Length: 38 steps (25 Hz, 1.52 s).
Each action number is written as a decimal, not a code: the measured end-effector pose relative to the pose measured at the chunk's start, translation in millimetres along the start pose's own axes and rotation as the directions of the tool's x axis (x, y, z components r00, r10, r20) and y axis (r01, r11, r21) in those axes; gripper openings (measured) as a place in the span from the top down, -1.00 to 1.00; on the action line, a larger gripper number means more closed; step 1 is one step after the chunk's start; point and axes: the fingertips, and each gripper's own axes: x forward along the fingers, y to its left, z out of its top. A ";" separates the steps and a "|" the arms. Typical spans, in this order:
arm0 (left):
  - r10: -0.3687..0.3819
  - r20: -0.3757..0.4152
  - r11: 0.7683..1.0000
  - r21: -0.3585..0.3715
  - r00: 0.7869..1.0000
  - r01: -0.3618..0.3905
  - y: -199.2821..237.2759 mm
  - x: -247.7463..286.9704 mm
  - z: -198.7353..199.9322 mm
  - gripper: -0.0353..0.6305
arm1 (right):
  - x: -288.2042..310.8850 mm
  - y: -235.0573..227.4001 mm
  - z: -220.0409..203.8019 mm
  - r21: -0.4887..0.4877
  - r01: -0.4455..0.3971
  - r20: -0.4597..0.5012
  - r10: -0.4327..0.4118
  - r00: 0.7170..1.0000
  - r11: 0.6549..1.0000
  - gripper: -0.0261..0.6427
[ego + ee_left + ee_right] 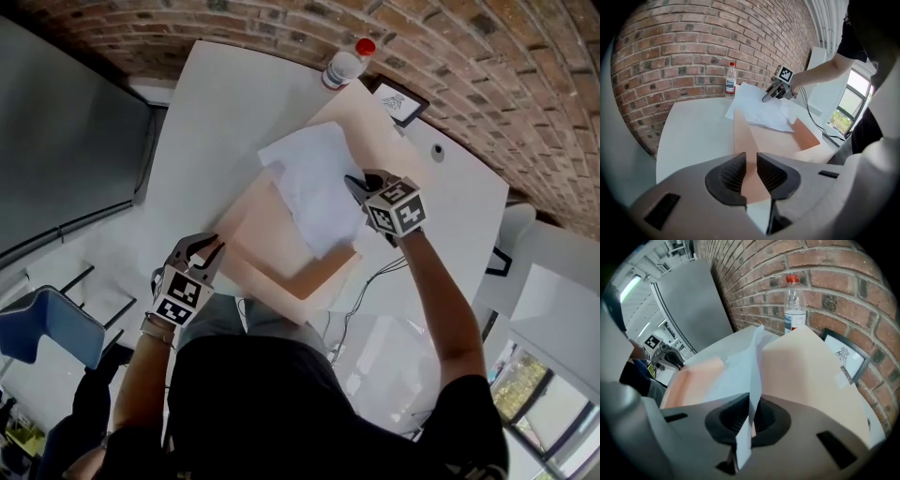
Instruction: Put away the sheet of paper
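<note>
A peach folder (286, 274) lies open on the white table (216, 122), its back flap (375, 131) spread toward the brick wall. A white sheet of paper (314, 187) rests across the open folder, partly lifted. My right gripper (356, 185) is shut on the sheet's right edge; in the right gripper view the paper (740, 366) runs up from between the jaws (750, 416). My left gripper (208, 247) is at the folder's near left corner. Its jaws (751, 171) pinch the raised front cover (740, 140), seen edge-on. The left gripper view also shows the paper (764, 112) and the right gripper (776, 91).
A clear water bottle (345, 66) with a red cap stands at the table's far edge by the brick wall. A dark framed picture (398, 101) lies beside it. A cable (366, 291) hangs off the near right edge. A blue chair (47, 323) stands at lower left.
</note>
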 end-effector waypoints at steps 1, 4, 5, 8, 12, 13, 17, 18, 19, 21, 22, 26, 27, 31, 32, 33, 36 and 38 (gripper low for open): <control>0.004 0.003 1.000 -0.004 1.000 -0.004 0.1 0.0 0.0 0.72 | 2.1 -1.0 -4.2 -0.009 -0.004 -0.015 0.004 1.000 1.000 0.90; 0.015 0.010 1.000 -0.014 1.000 -0.015 0.6 -0.3 0.4 0.72 | 4.5 -0.6 -13.4 -0.016 -0.022 -0.039 0.021 0.999 1.000 0.89; 0.020 0.012 1.000 -0.018 1.000 -0.019 0.7 -0.4 0.6 0.72 | 4.6 0.2 -16.2 -0.019 -0.027 -0.046 0.026 0.999 0.999 0.89; 0.036 0.022 0.999 -0.029 0.999 -0.035 1.1 -0.8 1.5 0.72 | 4.9 -1.0 -25.3 -0.046 -0.030 -0.075 0.027 0.997 0.998 0.89; 0.057 0.043 0.998 -0.039 0.997 -0.055 3.0 -2.1 4.7 0.72 | 4.3 -5.9 -32.5 -0.091 -0.032 -0.107 0.022 0.994 0.995 0.90; 0.062 0.046 0.997 -0.043 0.997 -0.060 3.3 -2.0 4.3 0.72 | 4.7 -4.9 -32.4 -0.095 -0.040 -0.108 0.030 0.994 0.995 0.90; 0.081 0.059 0.995 -0.054 0.995 -0.078 3.9 -2.1 7.4 0.72 | 11.0 6.9 -31.3 -0.112 -0.091 -0.114 0.078 0.990 0.990 0.90; 0.085 0.062 0.995 -0.056 0.994 -0.082 4.0 -1.9 7.4 0.72 | 13.3 10.2 -30.9 -0.115 -0.102 -0.115 0.089 0.989 0.988 0.89; 0.089 0.064 0.995 -0.059 0.994 -0.085 4.0 -1.9 7.5 0.72 | 15.6 13.2 -30.4 -0.115 -0.113 -0.116 0.099 0.988 0.987 0.89; 0.098 0.071 0.994 -0.063 0.993 -0.093 4.4 -2.5 7.9 0.72 | 20.3 18.9 -29.2 -0.106 -0.130 -0.115 0.117 0.986 0.986 0.89; 0.102 0.074 0.993 -0.066 0.992 -0.097 4.6 -2.9 8.1 0.72 | 22.7 22.2 -28.9 -0.100 -0.139 -0.114 0.127 0.985 0.985 0.90; 0.119 0.086 0.991 -0.074 0.989 -0.113 4.4 -2.7 8.1 0.72 | 31.9 40.9 -31.2 -0.071 -0.190 -0.114 0.181 0.977 0.979 0.89; 0.124 0.089 0.990 -0.076 0.988 -0.117 4.4 -2.6 8.0 0.72 | 34.1 45.9 -32.4 -0.059 -0.204 -0.114 0.196 0.974 0.977 0.89; 0.138 0.101 0.988 -0.083 0.985 -0.130 5.0 -3.3 8.6 0.72 | 41.2 67.3 -35.3 -0.054 -0.251 -0.115 0.244 0.963 0.966 0.89; 0.140 0.104 0.988 -0.084 0.985 -0.132 5.1 -3.6 8.8 0.72 | 42.8 73.4 -35.9 -0.057 -0.263 -0.117 0.256 0.960 0.963 0.89; 0.142 0.107 0.987 -0.085 0.984 -0.134 5.1 -3.7 8.7 0.72 | 44.3 79.5 -36.4 -0.058 -0.275 -0.119 0.267 0.956 0.960 0.89; 0.146 0.114 0.987 -0.090 0.983 -0.136 5.0 -2.8 6.2 0.72 | 49.0 97.8 -38.6 -0.055 -0.308 -0.125 0.300 0.946 0.950 0.89; 0.147 0.119 0.987 -0.088 0.982 -0.137 4.9 -2.6 5.9 0.72 | 52.3 110.5 -41.2 -0.052 -0.327 -0.131 0.319 0.939 0.943 0.89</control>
